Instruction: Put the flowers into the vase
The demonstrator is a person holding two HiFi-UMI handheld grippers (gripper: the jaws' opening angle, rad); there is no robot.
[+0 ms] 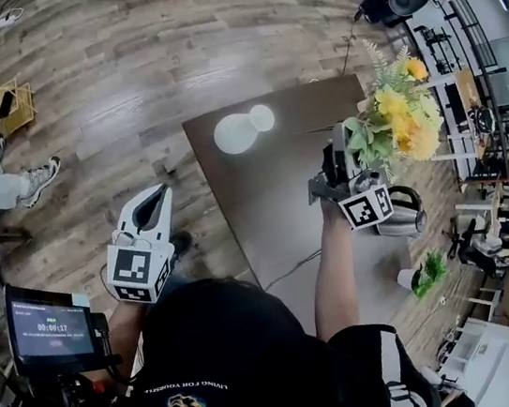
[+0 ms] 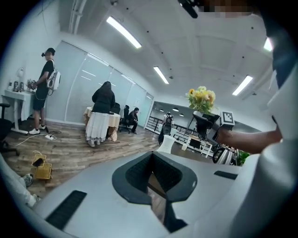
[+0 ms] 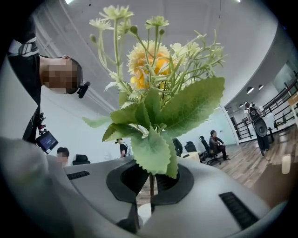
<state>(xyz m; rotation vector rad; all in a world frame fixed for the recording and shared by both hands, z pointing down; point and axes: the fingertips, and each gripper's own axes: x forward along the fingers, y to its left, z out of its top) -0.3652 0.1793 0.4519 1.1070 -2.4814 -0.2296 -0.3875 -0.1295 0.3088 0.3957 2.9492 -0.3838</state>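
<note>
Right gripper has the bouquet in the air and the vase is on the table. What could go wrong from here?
1. The right gripper pinches only one thin stem below the top-heavy flowers, so the bunch could swivel or slip.
2. The white vase stands unsupported; the left gripper is shut and off to the side, so a sideways push from the stem might tip it.
3. The kettle sits close by the right gripper and could be knocked.

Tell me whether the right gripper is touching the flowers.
Touching. In its own view, the right gripper has its jaws clamped on the stem of the flowers.
</note>
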